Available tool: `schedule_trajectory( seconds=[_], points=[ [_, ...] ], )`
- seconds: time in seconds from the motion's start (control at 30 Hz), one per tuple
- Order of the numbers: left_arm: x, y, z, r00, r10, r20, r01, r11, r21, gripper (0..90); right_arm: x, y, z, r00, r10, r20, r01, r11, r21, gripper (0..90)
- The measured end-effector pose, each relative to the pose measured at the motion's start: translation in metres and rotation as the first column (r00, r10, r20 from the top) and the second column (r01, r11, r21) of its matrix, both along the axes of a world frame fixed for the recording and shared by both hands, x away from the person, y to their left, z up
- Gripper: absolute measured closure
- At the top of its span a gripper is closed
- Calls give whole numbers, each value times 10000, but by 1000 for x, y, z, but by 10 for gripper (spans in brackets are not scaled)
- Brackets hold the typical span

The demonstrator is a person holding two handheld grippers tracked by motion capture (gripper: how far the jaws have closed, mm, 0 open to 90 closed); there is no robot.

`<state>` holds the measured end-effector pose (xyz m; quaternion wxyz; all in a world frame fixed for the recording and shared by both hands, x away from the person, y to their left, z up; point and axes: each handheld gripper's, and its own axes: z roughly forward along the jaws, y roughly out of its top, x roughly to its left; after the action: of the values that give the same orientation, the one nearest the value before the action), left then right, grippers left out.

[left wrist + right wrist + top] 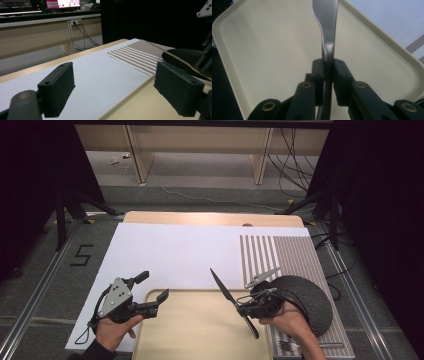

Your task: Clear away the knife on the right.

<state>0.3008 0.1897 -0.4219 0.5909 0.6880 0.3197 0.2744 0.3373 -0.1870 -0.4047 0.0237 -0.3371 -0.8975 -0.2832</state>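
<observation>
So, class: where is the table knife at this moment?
In the high view the table knife is clamped in the right gripper, held above the right part of the cream tray, left of the dark plate.

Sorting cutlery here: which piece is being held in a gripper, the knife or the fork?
The knife, clamped in the right gripper over the tray; the fork lies on the striped mat.

wooden table (210, 218) bears white sheet (170, 252), striped mat (295, 255), beige tray (200, 330).
</observation>
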Motion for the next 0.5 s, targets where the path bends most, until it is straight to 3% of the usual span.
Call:
schedule_trajectory(
  seconds=[0.17,0.5],
  points=[
    [0,0,0,10000,-2,-2,2,10000,2,161,-8,1,0,10000,-30,-58,31,9999,137,806],
    [0,1,0,10000,13,-38,-13,9999,-106,161,-20,3,-7,9997,-28,-247,26,10000,-89,806]
  ],
)
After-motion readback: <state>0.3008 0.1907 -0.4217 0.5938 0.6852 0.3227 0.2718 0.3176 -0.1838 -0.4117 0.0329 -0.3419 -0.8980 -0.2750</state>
